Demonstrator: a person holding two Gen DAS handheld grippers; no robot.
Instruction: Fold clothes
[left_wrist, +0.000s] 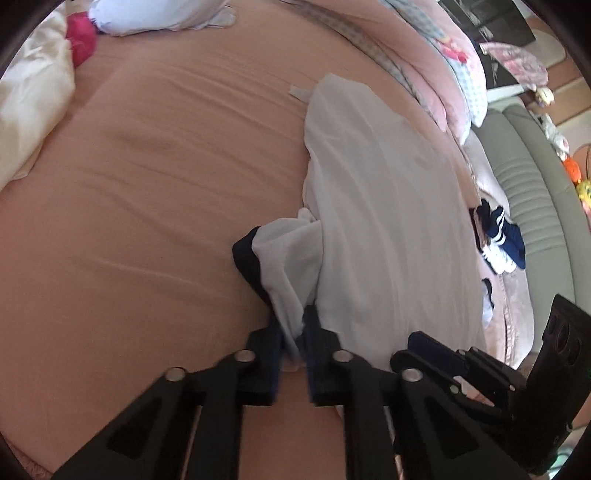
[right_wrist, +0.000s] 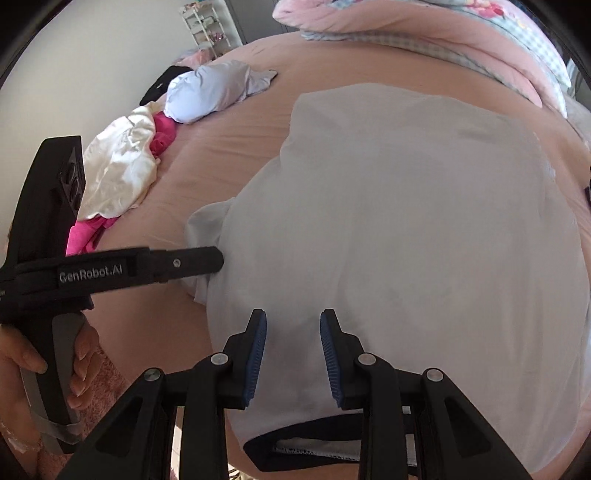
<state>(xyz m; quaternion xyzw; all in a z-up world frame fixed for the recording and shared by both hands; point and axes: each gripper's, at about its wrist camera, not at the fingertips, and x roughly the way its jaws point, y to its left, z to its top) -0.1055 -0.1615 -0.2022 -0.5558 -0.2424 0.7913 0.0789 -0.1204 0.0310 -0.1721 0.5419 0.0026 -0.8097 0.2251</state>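
Observation:
A white shirt (left_wrist: 384, 221) with navy trim lies flat on the pink bed sheet (left_wrist: 166, 184). My left gripper (left_wrist: 293, 330) is shut on its bunched sleeve (left_wrist: 284, 266), whose navy cuff points left. In the right wrist view the shirt (right_wrist: 406, 221) fills the middle, with its navy collar (right_wrist: 295, 443) closest to me. My right gripper (right_wrist: 293, 317) hovers open over the shirt just beyond the collar, holding nothing. The left gripper (right_wrist: 219, 263) reaches in from the left and pinches the sleeve (right_wrist: 207, 229). A hand (right_wrist: 22, 358) holds its handle.
A cream garment (right_wrist: 122, 170), a bright pink one (right_wrist: 162, 136) and a pale blue bundle (right_wrist: 207, 92) lie at the bed's far left. A pink quilt (right_wrist: 424, 33) is piled along the far side. A navy and white striped garment (left_wrist: 498, 236) sits at the right edge by a grey padded frame (left_wrist: 535, 192).

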